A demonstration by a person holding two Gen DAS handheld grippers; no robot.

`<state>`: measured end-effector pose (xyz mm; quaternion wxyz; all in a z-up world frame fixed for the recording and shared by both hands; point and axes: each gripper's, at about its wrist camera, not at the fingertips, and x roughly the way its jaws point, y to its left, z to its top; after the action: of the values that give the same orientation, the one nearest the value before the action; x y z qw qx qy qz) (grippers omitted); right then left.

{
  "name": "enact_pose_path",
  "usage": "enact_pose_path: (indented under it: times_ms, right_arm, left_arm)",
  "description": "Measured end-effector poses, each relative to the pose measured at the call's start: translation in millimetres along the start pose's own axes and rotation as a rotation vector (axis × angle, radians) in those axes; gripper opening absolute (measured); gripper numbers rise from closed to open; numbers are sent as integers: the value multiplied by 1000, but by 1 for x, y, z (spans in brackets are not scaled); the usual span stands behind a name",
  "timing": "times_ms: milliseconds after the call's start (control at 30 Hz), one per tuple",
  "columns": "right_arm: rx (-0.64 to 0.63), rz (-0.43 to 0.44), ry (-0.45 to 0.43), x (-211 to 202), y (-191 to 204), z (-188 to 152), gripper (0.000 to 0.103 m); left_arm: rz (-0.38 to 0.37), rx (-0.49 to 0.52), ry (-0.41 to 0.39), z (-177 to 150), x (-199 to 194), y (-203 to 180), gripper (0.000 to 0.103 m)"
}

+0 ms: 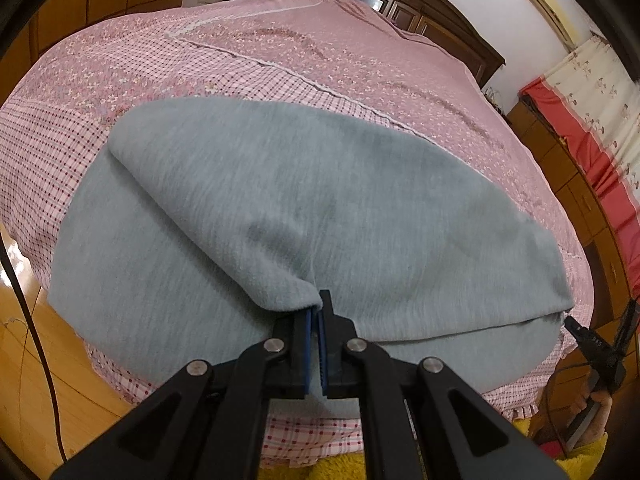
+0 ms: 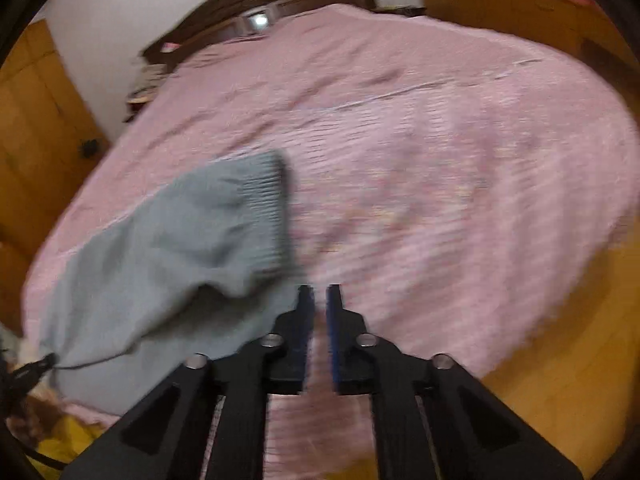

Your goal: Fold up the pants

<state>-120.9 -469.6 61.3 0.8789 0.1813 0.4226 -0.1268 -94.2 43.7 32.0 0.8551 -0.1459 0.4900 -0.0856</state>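
Grey sweatpants (image 1: pixel 280 200) lie across the near end of a pink bed (image 1: pixel 360 64), with one layer folded over the other. My left gripper (image 1: pixel 314 312) is shut on the lifted edge of the upper layer, and cloth shows between its blue pads. The right wrist view is blurred. There the ribbed waistband (image 2: pixel 264 208) lies left of my right gripper (image 2: pixel 320 292), whose jaws stand almost together over the bedspread (image 2: pixel 440 160) with nothing between them. The left wrist view shows that gripper's black tip (image 1: pixel 576 326) beside the pants' right corner.
The bedspread hangs over the near edge, above a wooden floor (image 1: pixel 24 320). A dark headboard (image 1: pixel 420 4) stands at the far end and wooden cabinets (image 1: pixel 580 208) along the right. Yellow fleece clothing (image 1: pixel 340 468) shows at the bottom. A black cable (image 1: pixel 36 340) hangs at the left.
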Motion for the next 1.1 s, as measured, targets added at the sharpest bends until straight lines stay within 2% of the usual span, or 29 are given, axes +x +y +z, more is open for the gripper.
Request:
enact_pose_path:
  times_ms: [100,133,300,500,667,833,867,933,967,1000,1100]
  right_arm:
    - [42,-30,35,0,-14,-2,8]
    - [71,-4,45,-2,-18,-3,9]
    - [126,125,47,-15,-12,-5,32]
    - [201,343,65,-2,17,11,44]
    - [253,333,102,21,29,17,44]
    - [255,338,92,26,41,21,44]
    - [257,338,92,27,42,22,44]
    - [260,335,86,29,43,26,28]
    - [262,327,80,28,42,28,14]
    - [265,325,73,29,40,35,9]
    - [252,338,36,14,33,40,6]
  left_arm:
    - [-6,-17,3,0,3,2,3]
    - [-10,-22,3,0,3,2,3]
    - [-15,-34,6,1,3,3,3]
    - [-9,-18,-3,1,-1,0,3]
    - [-20,-11,-9,0,-5,0,3]
    - [-38,-2,-32,1,-14,-2,3]
    - [-42,2,-42,2,-18,-3,3]
    - [-44,9,-57,3,-24,-6,3]
    - [-46,12,-67,5,-28,-7,3]
    - [-50,13,-80,6,-33,-8,3]
    - [-59,25,-115,9,-51,-12,3]
